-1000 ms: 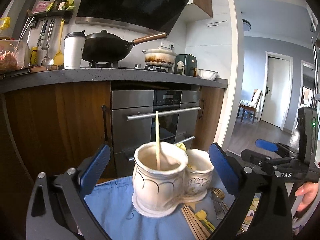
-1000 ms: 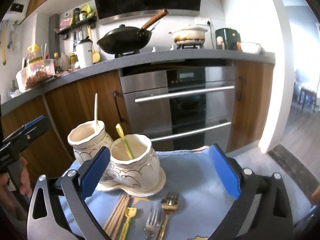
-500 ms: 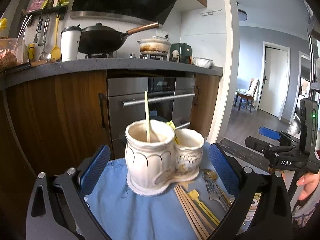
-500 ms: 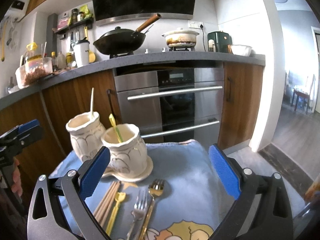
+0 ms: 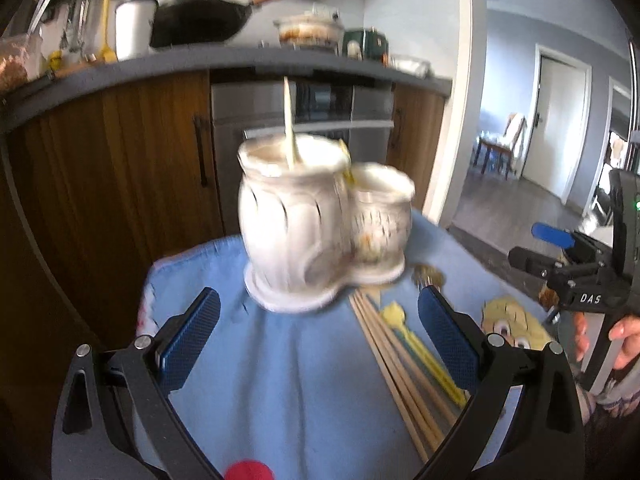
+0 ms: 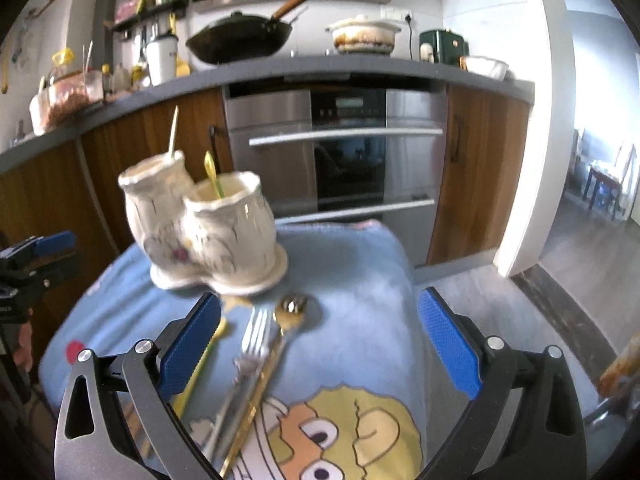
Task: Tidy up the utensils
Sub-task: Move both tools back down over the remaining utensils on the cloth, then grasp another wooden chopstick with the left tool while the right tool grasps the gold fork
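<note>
Standing on the cloth (image 6: 360, 280), the holder (image 6: 208, 224) keeps one chopstick (image 5: 289, 124). Forks (image 6: 256, 344) lie before it. Both the left gripper (image 5: 320, 336) and right gripper (image 6: 320, 336) gape, empty.

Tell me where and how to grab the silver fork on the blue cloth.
Take the silver fork by its handle, below the tines, coming straight down with the right gripper, fingers across its width. It lies flat, close beside the gold spoon, so a narrow pinch from above looks safest.
</note>
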